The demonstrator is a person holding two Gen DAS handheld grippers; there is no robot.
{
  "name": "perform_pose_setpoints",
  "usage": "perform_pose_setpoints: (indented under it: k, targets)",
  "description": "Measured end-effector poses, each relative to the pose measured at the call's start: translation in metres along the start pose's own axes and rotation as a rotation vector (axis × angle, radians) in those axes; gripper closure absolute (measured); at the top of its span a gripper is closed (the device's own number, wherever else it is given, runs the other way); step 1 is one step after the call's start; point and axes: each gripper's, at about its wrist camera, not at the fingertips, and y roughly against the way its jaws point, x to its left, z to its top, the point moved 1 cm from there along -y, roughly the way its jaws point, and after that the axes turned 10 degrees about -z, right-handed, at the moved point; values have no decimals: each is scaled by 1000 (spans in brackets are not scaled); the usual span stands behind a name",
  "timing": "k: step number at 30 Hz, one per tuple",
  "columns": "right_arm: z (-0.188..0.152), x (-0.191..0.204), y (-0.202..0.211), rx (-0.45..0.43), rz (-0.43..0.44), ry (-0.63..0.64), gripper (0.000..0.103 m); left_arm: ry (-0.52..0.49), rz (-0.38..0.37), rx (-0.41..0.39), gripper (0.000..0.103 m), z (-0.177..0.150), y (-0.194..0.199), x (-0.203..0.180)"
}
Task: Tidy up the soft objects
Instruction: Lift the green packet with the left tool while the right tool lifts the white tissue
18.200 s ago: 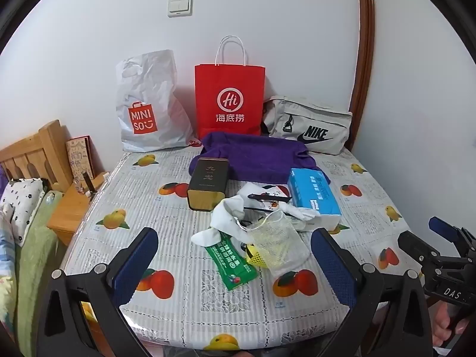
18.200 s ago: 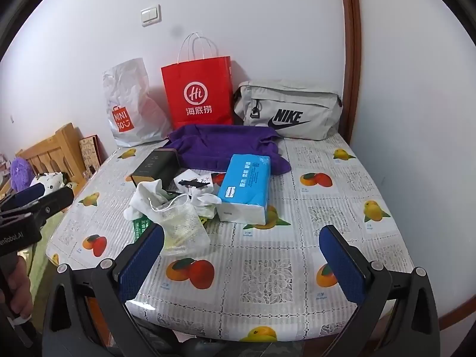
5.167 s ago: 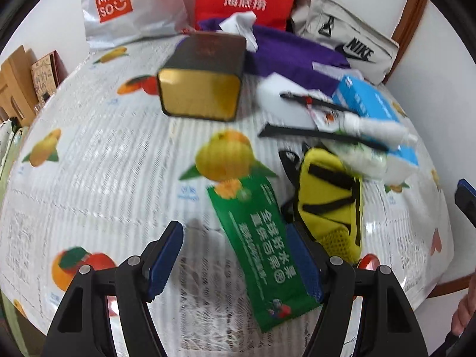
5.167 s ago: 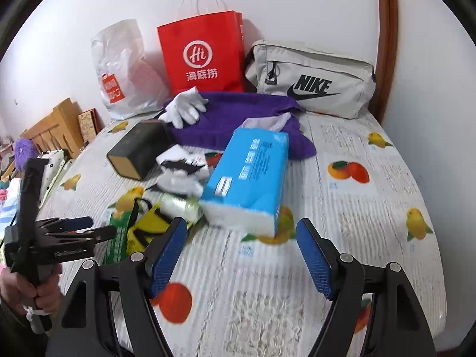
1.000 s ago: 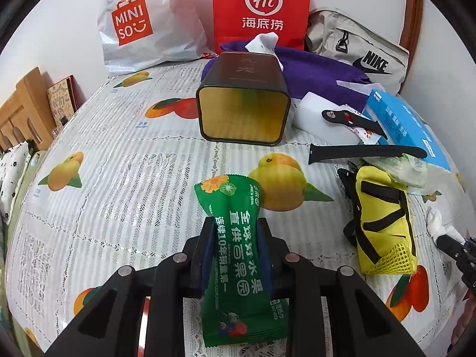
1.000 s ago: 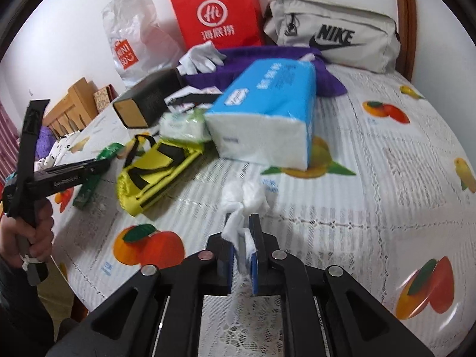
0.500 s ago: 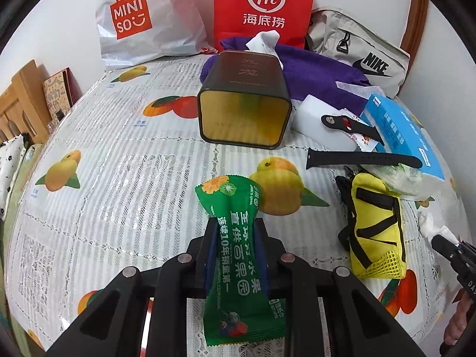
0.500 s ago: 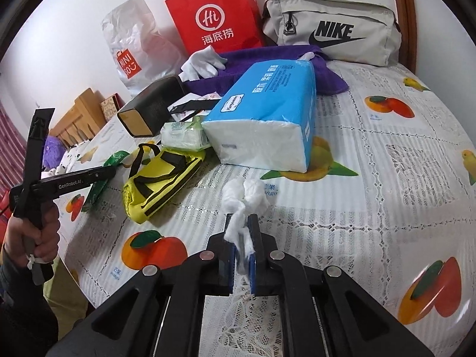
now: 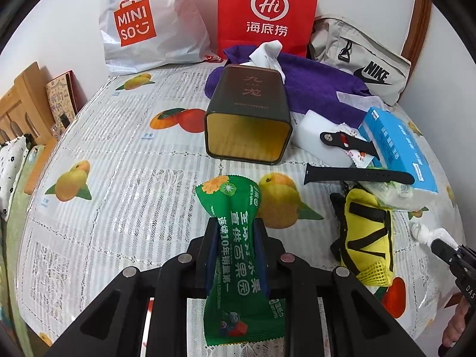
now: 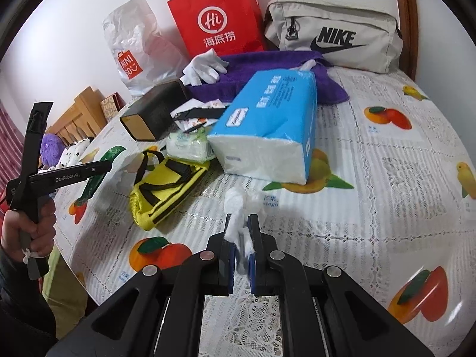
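Note:
My left gripper [image 9: 235,226] is shut on a green snack packet [image 9: 238,255], which sticks up between the pads above the fruit-print tablecloth [image 9: 119,184]. My right gripper [image 10: 241,223] is shut on a crumpled white tissue [image 10: 238,205], held just over the cloth. Between the two lies a yellow mesh pouch [image 10: 166,184] with black straps. A blue tissue pack [image 10: 267,125] sits behind the white tissue. White gloves [image 10: 205,67] rest on a purple towel [image 10: 261,59] at the back.
A dark tin box [image 9: 248,119] lies on its side mid-table. A black watch strap [image 9: 357,175], a wet-wipe pack [image 10: 187,145] and a white sponge [image 9: 315,131] lie near it. A red paper bag [image 9: 267,12], a white Miniso bag [image 9: 142,23] and a grey Nike bag [image 10: 336,35] line the wall. A wooden headboard [image 9: 20,101] stands left.
Both grippers have kept their holds and barely shifted. The right gripper's view has drifted slightly, with the tissue still pinched.

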Motion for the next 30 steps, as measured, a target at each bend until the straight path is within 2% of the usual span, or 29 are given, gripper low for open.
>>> perform_pose_setpoints:
  k: [14, 17, 30]
  targets:
    - [26, 1, 28, -36, -36, -14, 96, -19, -25, -26, 81, 29, 20, -14]
    - [32, 0, 38, -65, -15, -25, 96, -32, -21, -47, 81, 38, 30, -20]
    - [60, 5, 45, -90, -17, 20, 96, -42, -47, -118, 81, 67, 56, -31]
